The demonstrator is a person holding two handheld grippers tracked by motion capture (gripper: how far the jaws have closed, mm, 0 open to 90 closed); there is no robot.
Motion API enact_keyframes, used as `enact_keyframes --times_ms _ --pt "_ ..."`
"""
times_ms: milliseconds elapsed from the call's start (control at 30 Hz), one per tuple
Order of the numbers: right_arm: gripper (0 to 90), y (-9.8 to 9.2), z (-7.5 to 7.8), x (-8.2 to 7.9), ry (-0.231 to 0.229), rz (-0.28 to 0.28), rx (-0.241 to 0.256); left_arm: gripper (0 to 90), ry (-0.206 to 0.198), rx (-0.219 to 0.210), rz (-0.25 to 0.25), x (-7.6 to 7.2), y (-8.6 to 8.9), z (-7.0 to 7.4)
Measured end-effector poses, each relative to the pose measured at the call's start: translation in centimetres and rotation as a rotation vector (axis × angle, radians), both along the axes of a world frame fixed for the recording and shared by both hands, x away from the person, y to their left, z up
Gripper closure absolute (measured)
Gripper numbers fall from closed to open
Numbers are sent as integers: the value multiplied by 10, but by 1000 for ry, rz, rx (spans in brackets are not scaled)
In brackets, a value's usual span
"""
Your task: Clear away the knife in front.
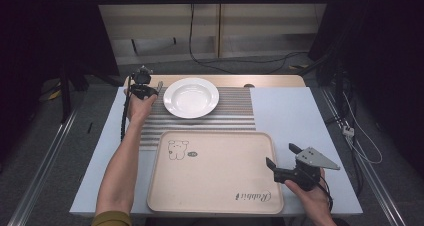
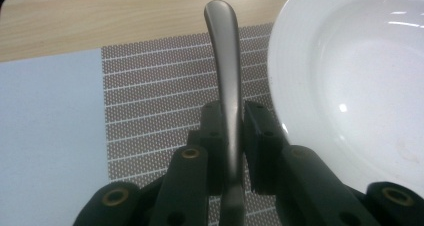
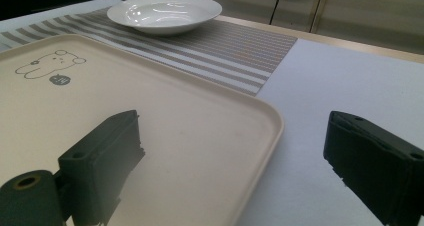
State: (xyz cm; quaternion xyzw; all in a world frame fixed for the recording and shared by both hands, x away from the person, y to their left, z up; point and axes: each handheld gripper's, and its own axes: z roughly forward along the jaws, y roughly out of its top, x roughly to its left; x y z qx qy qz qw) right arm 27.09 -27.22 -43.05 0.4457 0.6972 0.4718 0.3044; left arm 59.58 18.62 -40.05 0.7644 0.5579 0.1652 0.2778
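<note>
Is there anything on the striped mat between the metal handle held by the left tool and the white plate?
Nothing visible. The left tool grips the metal handle just beside the white plate, with bare striped mat under it.

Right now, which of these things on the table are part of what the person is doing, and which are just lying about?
In use, as far as I can judge:
- left claw, shut on a metal utensil handle
- white plate, right beside that handle
- striped placemat under the plate

Lying about for now:
- beige tray, nothing on it
- right claw, open and holding nothing, at the tray's edge
</note>
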Motion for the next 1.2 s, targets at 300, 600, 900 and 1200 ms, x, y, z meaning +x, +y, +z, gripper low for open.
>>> enact_keyframes --times_ms 300,600,900,1200 --pt "84 0 0 0 -2 0 -1 800 -7 -33 19 -9 7 16" --pt "84 1 0 1 -1 1 -2 800 -9 -38 14 -18 11 26" --pt "84 3 0 1 1 3 -4 800 -35 -45 -14 -30 13 38" --pt "84 4 0 1 2 3 -5 800 -27 -39 -35 -41 3 38"
